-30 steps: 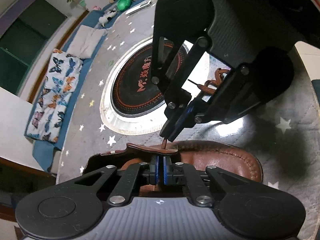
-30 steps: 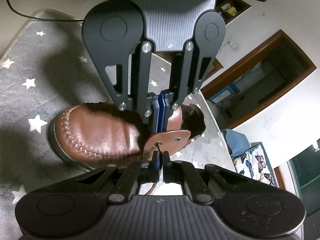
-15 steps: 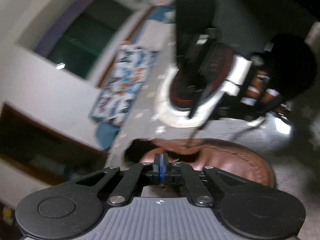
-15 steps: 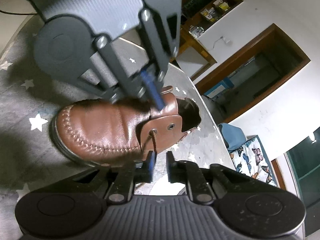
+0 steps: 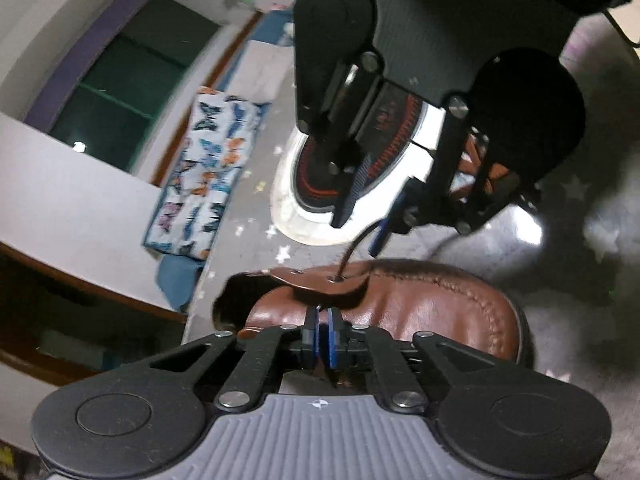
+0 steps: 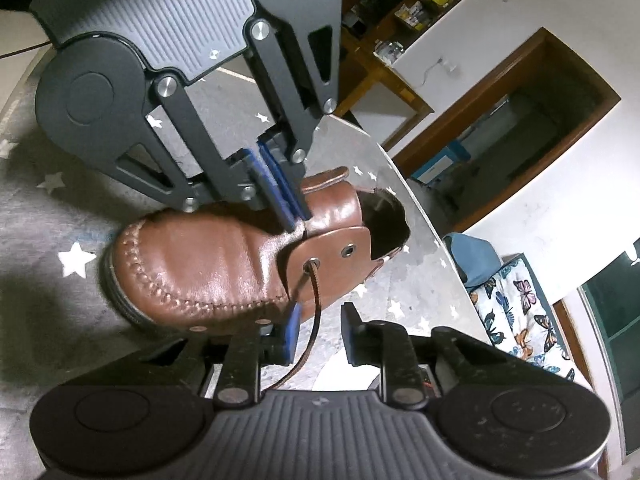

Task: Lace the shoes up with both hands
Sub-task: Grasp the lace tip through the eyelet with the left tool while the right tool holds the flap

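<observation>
Left gripper (image 5: 321, 332) jaws pressed together, tips above the shoe (image 6: 208, 264) tongue. Right gripper (image 6: 320, 330) jaws parted beside its eyelet flap.

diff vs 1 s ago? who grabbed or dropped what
The right gripper let go of the lace: its jaws opened, and the lace now hangs loose between them from the front eyelet. The left gripper tilted and shifted along the tongue, jaws shut. The brown shoe stayed put.
</observation>
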